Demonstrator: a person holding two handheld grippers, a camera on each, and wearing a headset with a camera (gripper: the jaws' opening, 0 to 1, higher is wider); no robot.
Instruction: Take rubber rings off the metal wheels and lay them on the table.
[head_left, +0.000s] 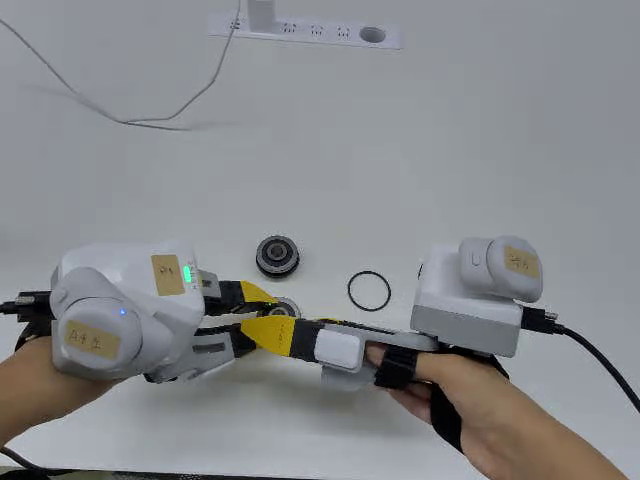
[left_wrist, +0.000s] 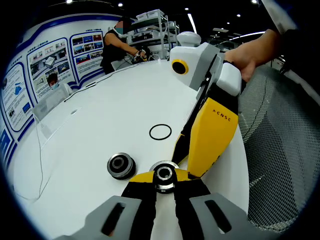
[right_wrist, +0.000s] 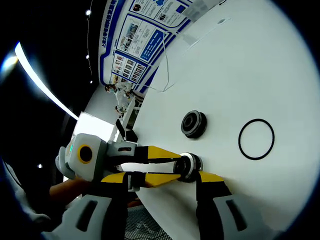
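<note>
A metal wheel (head_left: 283, 308) with a rubber ring around it sits at the table's near edge. My left gripper (head_left: 272, 312) reaches in from the left and is shut on that wheel (left_wrist: 165, 175), its yellow tips pressing both sides. My right gripper (head_left: 285, 332) comes in from the right and stands open. One of its yellow fingertips (right_wrist: 207, 176) rests right beside the wheel (right_wrist: 189, 166). A second wheel (head_left: 277, 255) stands free on the table just behind. One loose black rubber ring (head_left: 369, 291) lies flat to the right of both wheels.
A white power strip (head_left: 310, 30) with a grey cable (head_left: 150, 115) lies at the table's far edge. A mesh chair (left_wrist: 280, 150) stands close to the table's near edge. A person (left_wrist: 117, 42) works at shelves far behind the table.
</note>
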